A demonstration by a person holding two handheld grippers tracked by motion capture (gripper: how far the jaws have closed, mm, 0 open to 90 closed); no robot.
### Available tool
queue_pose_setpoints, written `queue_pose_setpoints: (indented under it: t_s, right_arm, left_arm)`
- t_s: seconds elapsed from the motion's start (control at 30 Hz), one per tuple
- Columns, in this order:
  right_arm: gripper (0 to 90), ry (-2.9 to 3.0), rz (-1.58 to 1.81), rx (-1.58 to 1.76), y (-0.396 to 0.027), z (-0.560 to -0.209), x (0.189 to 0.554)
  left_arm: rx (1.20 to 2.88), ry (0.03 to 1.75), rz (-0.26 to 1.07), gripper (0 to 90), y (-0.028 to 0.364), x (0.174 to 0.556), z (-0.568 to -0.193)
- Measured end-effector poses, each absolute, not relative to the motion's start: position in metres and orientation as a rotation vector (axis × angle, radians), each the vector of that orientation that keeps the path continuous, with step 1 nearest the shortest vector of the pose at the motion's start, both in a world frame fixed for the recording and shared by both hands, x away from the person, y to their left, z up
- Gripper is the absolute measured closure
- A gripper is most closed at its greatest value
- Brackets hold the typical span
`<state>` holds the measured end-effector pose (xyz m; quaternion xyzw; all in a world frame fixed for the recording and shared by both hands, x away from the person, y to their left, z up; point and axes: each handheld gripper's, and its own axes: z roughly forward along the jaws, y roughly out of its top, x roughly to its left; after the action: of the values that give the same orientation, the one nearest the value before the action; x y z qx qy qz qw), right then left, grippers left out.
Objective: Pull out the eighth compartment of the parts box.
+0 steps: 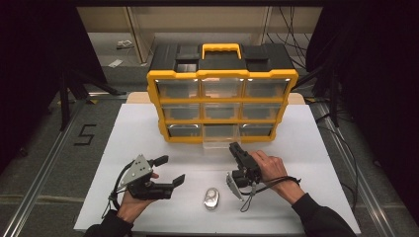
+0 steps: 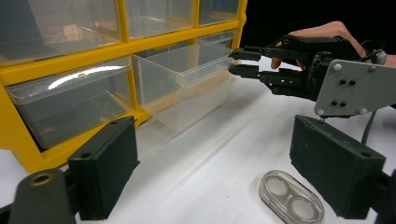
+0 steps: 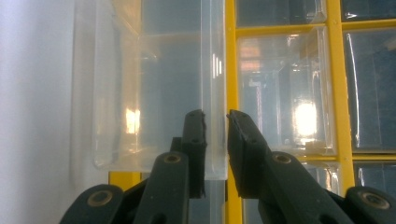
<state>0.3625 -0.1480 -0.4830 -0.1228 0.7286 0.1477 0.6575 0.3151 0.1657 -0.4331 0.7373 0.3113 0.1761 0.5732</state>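
Your right claw (image 3: 215, 122) pinches the pulled-out clear drawer's (image 1: 221, 134) front wall; your left claw (image 1: 171, 170) hovers wide open, empty, above the worktop (image 1: 296, 148).

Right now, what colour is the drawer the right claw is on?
Clear, see-through plastic drawer; best in the left gripper view.

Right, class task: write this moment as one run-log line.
right gripper: shut on drawer front lip | drawer: bottom middle, partly out | left gripper: open, holds nothing | lens case: on table
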Motion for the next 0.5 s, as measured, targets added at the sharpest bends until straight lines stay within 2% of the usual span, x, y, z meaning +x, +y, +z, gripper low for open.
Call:
queue_pose_setpoints:
  t_s: [0.5]
  right_arm:
    - [78.1, 1.661, 0.339, -0.279, -0.1494, -0.482, 0.3539]
  left_arm:
    - [1.73, 0.73, 0.412, 15.0, 0.1656, 0.3153, -0.4333]
